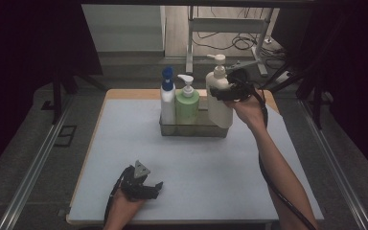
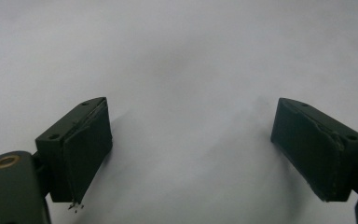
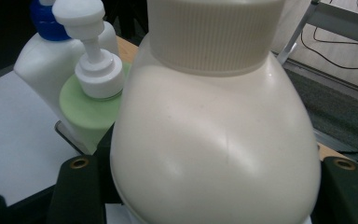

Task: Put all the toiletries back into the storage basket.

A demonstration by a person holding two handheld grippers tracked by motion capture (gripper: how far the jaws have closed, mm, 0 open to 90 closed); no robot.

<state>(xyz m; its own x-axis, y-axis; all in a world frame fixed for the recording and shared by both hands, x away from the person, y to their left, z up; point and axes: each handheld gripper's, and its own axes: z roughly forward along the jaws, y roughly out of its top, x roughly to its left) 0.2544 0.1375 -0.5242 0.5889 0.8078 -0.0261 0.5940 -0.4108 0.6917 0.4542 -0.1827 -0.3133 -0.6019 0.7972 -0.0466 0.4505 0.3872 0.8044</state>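
Cream pump bottle lifted at right end of clear tray, beside green pump bottle and blue-capped bottle. Probably heavy if full; smooth rounded plastic, likely slippery. Best taken at shoulder below ribbed collar. Right hand-held gripper clamped across that shoulder, jaws about half spread. Left hand-held gripper spread wide, empty, resting on surface.

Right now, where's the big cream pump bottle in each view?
High view: cream pump bottle right of centre, at the clear tray's right end, clamped by the right gripper.
Left gripper view: not in it.
Right gripper view: centre foreground.
Shared landmark: green pump bottle beside it.
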